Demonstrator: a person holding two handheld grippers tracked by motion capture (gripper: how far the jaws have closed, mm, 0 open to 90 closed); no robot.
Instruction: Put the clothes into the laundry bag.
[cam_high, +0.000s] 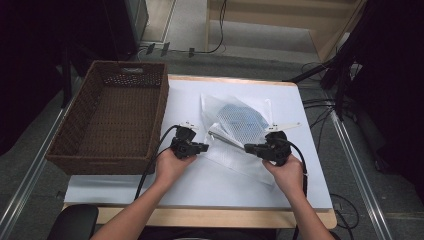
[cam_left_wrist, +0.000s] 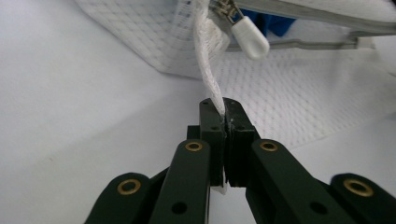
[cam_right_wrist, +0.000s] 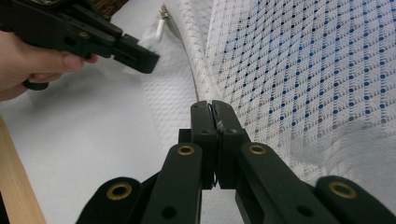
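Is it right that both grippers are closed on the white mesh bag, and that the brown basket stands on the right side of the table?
Not quite. The basket stands on the left side of the table, as the high view shows. The rest holds: the left gripper and the right gripper are both closed on the white mesh bag.

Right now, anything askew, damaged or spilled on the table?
Nothing stands out. The mesh bag lies rumpled on the table, each edge pinched by the left gripper and right gripper; no tears visible.
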